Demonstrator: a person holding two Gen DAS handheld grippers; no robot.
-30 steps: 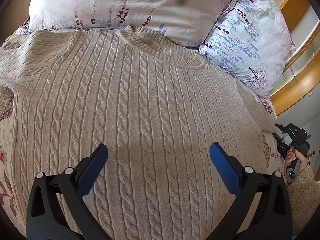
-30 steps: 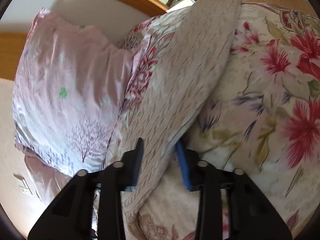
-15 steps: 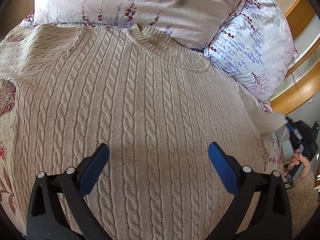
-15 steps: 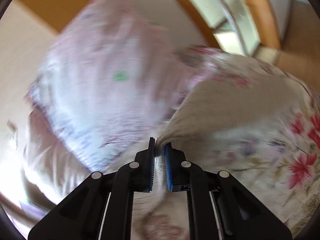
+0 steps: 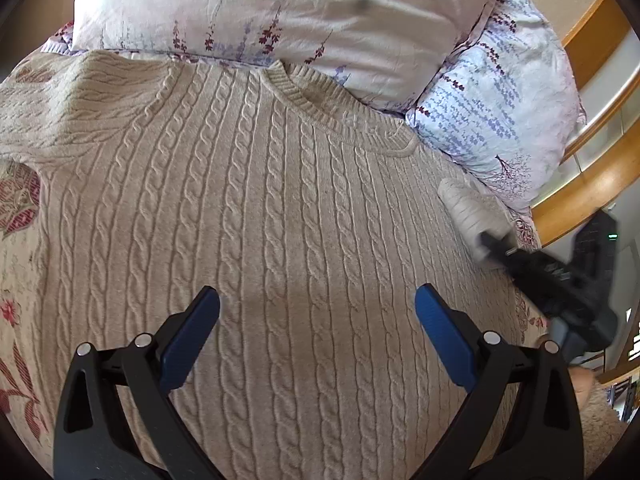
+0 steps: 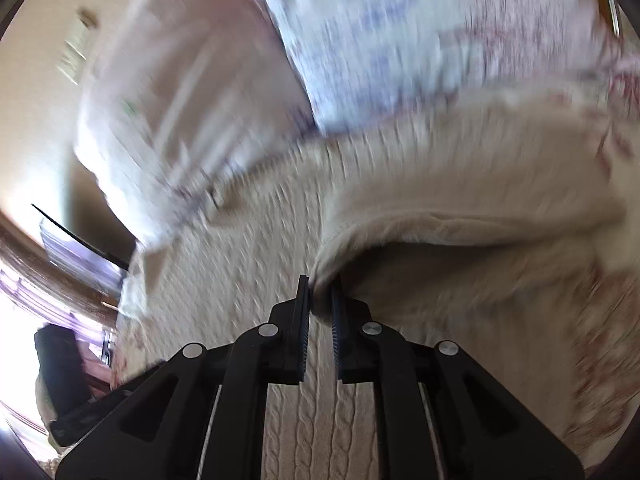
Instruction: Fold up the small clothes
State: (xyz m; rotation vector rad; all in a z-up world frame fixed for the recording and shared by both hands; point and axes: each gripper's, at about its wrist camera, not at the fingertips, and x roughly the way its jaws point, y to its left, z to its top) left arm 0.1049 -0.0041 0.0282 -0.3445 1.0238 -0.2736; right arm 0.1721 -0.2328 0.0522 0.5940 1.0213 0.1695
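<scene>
A beige cable-knit sweater lies flat, front up, on a floral bedspread, its collar toward the pillows. My left gripper is open and empty, hovering over the sweater's lower middle. My right gripper is shut on the sweater's right sleeve and holds it lifted over the body; the view is blurred by motion. In the left wrist view the right gripper shows at the right edge with the sleeve cuff in it.
Two floral pillows lie against the head of the bed beyond the collar. A wooden bed frame curves at the right. The floral bedspread shows at the left.
My right gripper closed on the sleeve, then swung it up and inward over the sweater's body. My left gripper has stayed open and drifted slightly.
</scene>
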